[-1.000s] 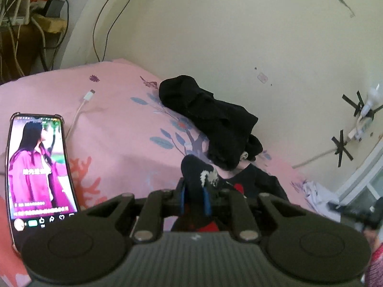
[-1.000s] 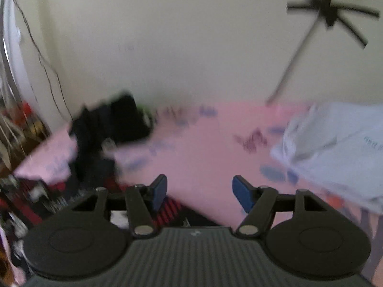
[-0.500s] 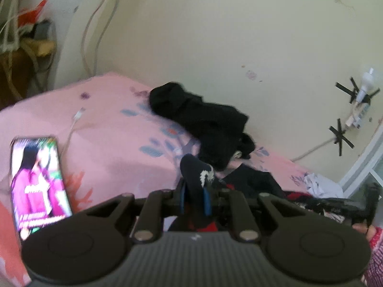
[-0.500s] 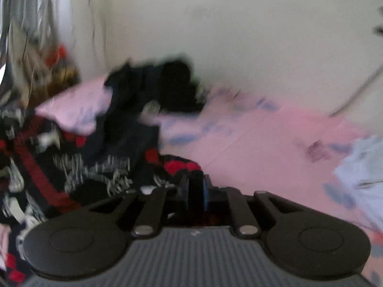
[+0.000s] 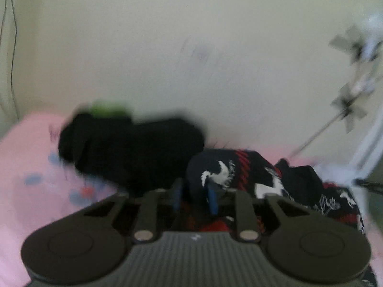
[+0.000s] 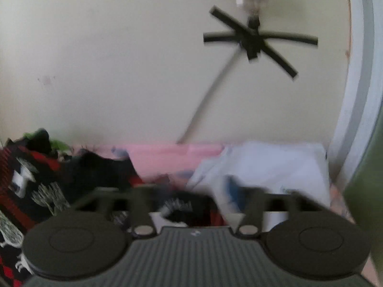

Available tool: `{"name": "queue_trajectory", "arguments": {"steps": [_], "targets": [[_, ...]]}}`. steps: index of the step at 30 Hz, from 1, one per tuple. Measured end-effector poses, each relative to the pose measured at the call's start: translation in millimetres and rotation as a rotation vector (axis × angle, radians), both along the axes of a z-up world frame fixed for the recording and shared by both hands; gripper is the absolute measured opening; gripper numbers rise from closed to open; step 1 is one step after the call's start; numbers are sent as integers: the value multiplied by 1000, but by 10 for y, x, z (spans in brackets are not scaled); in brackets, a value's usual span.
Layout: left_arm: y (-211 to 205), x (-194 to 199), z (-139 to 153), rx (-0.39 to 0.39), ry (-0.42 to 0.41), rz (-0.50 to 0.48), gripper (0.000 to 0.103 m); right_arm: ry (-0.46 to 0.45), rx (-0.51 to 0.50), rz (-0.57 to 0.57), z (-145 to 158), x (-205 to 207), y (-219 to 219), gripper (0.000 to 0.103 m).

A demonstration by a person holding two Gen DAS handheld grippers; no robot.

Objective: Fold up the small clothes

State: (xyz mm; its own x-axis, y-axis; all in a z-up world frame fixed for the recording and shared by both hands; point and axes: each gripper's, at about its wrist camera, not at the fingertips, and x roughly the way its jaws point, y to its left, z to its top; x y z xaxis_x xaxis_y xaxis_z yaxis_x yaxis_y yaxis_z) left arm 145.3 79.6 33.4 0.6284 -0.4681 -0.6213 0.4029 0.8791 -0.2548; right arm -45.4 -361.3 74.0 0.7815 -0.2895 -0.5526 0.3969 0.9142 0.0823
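Note:
A dark garment with red bands and white figures lies crumpled on the pink bedsheet. One fold of it stands up between the blue pads of my left gripper. Those jaws are opening, and the fold still fills the gap between them. In the right wrist view the same garment spreads along the left. My right gripper is blurred and its jaws are opening wide. Nothing is pinched between them; a bit of the patterned cloth lies beneath.
A pile of black clothes with something green on top lies by the wall. A pale, whitish garment sits at the right near a window frame. Black tape crosses hold a cable on the wall.
The left view swung right fast; the phone left the picture and the pads spread a little around the fold. My right gripper went from shut to wide open and swung toward the pale garment.

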Motion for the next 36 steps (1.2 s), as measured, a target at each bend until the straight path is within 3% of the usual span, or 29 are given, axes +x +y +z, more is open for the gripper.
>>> {"name": "queue_trajectory", "arguments": {"steps": [2,4,6,7,9,12,14,16,17,18,20,21,23,26,29,32,34,36], "targets": [[21,76,-157,47,53,5,28,-56,45,58,-67,-144,86,69],[175,61,-142,29,28,10,33,-108,94,94,-149,-322,153,69],[379,112,-43,-14,1,68,61,-153,157,103,-287,-482,172,69],[470,178,-4,-40,-1,106,66,-172,194,100,-343,-548,183,69],[547,378,10,-55,48,146,86,-196,277,72,-520,-638,133,69],[404,697,-115,-50,157,105,95,-196,363,5,-818,-671,84,66],[206,879,-266,-28,227,77,99,-209,418,-34,-856,-687,9,69],[20,1019,-402,-22,265,75,99,-260,417,-57,-841,-746,-18,71],[-64,1051,-466,0,257,98,92,-260,437,-65,-858,-756,-37,71],[-181,1068,-501,70,224,140,71,-258,449,-69,-865,-759,-40,71],[-335,1067,-487,196,144,205,41,-255,448,-67,-860,-756,-31,71],[-322,1093,-461,198,139,228,28,-250,437,-64,-848,-743,-16,71],[-168,1172,-373,178,134,284,23,-240,405,-54,-824,-725,22,71],[217,1249,-152,285,42,497,22,-234,369,-41,-835,-714,56,71],[818,1276,61,350,20,671,21,-241,368,-38,-845,-711,58,71],[1217,1202,82,326,127,629,25,-239,377,-37,-851,-706,45,71],[1197,1056,10,349,158,588,30,-239,374,-37,-850,-701,44,71],[1123,807,-32,395,150,534,53,-242,372,-41,-849,-707,43,72]]}}
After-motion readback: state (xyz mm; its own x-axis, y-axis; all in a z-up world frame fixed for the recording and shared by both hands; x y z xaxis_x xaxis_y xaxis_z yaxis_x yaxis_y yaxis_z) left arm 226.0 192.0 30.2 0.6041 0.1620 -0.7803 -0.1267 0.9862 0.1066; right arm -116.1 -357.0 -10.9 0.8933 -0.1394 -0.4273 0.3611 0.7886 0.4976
